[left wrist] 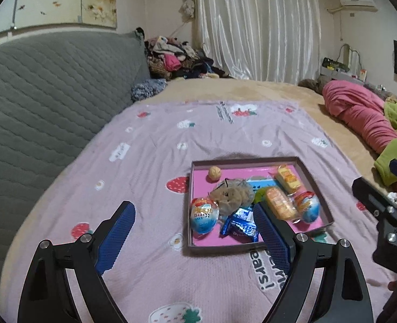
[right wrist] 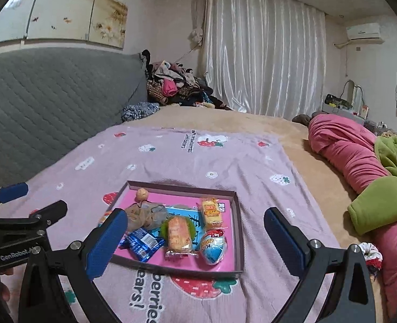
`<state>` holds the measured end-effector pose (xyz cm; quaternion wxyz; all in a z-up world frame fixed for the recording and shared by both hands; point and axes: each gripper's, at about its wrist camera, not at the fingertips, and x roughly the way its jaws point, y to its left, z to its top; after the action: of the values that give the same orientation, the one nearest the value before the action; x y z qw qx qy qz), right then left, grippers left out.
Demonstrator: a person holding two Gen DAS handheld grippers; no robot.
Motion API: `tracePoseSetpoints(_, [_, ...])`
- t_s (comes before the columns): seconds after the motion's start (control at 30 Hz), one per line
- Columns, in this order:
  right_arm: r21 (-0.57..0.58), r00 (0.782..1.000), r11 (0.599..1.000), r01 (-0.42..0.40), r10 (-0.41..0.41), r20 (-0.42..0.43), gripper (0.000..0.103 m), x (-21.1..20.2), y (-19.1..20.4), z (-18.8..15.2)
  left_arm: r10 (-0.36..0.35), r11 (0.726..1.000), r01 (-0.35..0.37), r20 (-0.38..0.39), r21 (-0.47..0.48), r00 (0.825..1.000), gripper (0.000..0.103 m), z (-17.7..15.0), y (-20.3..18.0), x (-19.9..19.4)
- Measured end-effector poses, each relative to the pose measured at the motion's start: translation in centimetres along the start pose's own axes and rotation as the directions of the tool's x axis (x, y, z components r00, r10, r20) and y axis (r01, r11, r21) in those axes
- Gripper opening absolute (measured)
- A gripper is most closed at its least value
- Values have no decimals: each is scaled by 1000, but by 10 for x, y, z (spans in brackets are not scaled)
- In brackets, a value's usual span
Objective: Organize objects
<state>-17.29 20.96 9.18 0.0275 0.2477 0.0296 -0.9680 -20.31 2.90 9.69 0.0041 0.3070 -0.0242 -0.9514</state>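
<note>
A shallow box tray (left wrist: 190, 188) (right wrist: 240, 231) with a pink floor lies on the pink strawberry blanket. In it are two egg-shaped snacks (left wrist: 204, 215) (right wrist: 213, 246), a blue wrapper (left wrist: 240, 227) (right wrist: 143, 243), two wrapped orange cakes (left wrist: 279, 203) (right wrist: 179, 235), a walnut (left wrist: 215, 173) (right wrist: 141, 195) and a clear bag of brown pieces (left wrist: 232, 195) (right wrist: 141, 215). My left gripper (left wrist: 195, 231) hovers open above the tray's near left part, nothing between its fingers. My right gripper (right wrist: 195, 238) is open too, held over the tray, empty.
A grey quilted headboard (left wrist: 50, 102) runs along the left. Piled clothes (left wrist: 176, 56) sit at the back corner. Pink and green bedding (right wrist: 359, 161) lies at the right, with a small scrunchie (right wrist: 370, 254) beside it. Each view shows the other gripper at its edge.
</note>
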Motion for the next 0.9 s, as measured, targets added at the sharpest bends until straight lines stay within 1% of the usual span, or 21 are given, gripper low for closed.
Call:
tracePoseSetpoints(0.03, [1, 1000, 1000, -1, 1, 2, 102, -7, 0, 2, 8, 1000, -8, 18, -1, 1000, 90, 3, 1, -13])
tracePoseSetpoints(0.13, [-9, 1000, 1000, -1, 1, 3, 102, -24, 1, 9, 25, 1000, -25, 39, 9, 999, 90, 10, 2, -39])
tracePoseSetpoints(0.2, [-8, 1000, 1000, -2, 2, 10, 102, -36, 1, 14, 32, 999, -33, 39, 15, 999, 90, 13, 3, -53])
tracePoseSetpoints(0.33, [4, 999, 1000, -28, 28, 25, 102, -63, 0, 22, 44, 999, -45, 72, 2, 996, 90, 16, 8, -89])
tracePoseSetpoints(0.5, [-2, 998, 999, -33, 33, 59, 102, -98, -1, 25, 58, 998, -58, 94, -8, 994, 90, 14, 14, -120])
tracePoseSetpoints(0.57, [-3, 997, 999, -33, 33, 74, 102, -111, -1, 26, 50, 999, -49, 99, -18, 994, 90, 12, 17, -133])
tracePoseSetpoints(0.63, [-8, 996, 999, -34, 34, 77, 102, -122, -1, 27, 43, 999, -42, 104, -19, 994, 90, 11, 18, -144])
tracePoseSetpoints(0.73, [-21, 996, 999, -26, 28, 89, 102, -136, 2, 26, 53, 999, -52, 122, -15, 991, 90, 9, 19, -161])
tracePoseSetpoints(0.9, [-39, 995, 999, -27, 31, 94, 102, -158, 9, 26, 58, 998, -58, 117, -6, 991, 90, 7, 20, -182])
